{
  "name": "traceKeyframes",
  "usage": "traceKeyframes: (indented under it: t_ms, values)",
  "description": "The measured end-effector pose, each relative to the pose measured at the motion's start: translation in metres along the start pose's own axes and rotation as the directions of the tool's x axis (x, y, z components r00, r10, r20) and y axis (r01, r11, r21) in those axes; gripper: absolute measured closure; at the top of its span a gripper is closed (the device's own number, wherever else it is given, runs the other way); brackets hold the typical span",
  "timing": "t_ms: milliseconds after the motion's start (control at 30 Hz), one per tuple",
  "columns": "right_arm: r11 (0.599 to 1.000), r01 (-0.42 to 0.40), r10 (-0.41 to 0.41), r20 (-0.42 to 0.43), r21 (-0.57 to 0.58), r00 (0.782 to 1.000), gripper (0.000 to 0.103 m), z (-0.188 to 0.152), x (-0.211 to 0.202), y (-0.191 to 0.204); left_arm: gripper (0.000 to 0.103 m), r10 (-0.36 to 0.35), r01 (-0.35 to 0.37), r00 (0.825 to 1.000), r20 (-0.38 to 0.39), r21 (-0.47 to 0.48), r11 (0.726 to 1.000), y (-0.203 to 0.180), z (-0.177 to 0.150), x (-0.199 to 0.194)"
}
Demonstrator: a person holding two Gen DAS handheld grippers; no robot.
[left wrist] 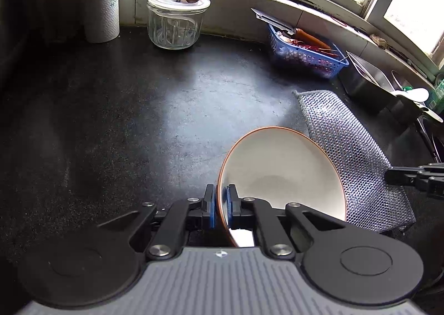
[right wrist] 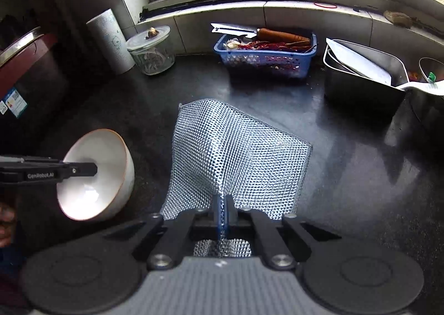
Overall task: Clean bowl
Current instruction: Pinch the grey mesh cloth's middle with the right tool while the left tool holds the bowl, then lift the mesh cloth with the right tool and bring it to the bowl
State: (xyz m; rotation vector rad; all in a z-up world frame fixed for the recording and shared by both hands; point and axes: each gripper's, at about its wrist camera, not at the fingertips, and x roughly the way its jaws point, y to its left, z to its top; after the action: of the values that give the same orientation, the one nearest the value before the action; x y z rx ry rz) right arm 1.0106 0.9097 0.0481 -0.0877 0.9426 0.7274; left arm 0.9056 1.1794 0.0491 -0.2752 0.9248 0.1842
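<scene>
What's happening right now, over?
Left gripper shut on bowl rim, bowl tilted. Right gripper shut on mesh cloth. Nothing between them.

On the dark surface [right wrist: 347, 176] there is one white bowl [right wrist: 108, 154], one silver mesh cloth [right wrist: 238, 154], one glass jar [right wrist: 151, 56] with a lid, one paper towel roll [right wrist: 111, 40], one blue basket [right wrist: 263, 60], one knife [right wrist: 249, 31] lying across it, and one metal tray [right wrist: 360, 84]. Two tongs show: left tongs [left wrist: 221, 204], right tongs [right wrist: 221, 215].
</scene>
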Motion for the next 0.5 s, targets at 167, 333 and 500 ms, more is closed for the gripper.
traceKeyframes:
  t_ms: [167, 333, 500]
  values:
    - [0.996, -0.092, 0.092, 0.067, 0.000, 0.994, 0.101, 0.013, -0.025, 0.018, 0.096, 0.028, -0.029, 0.999, 0.021, 0.033, 0.999, -0.008, 0.002, -0.002]
    - [0.979, -0.198, 0.201, 0.112, -0.040, 0.973, 0.101, 0.027, -0.043, 0.043, 0.096, 0.035, -0.036, 0.999, 0.024, 0.034, 0.999, -0.009, 0.002, -0.003]
    - [0.940, -0.334, 0.339, 0.084, -0.067, 0.937, 0.101, 0.034, -0.037, 0.070, 0.096, 0.034, -0.035, 0.999, 0.023, 0.032, 0.999, -0.008, 0.000, -0.004]
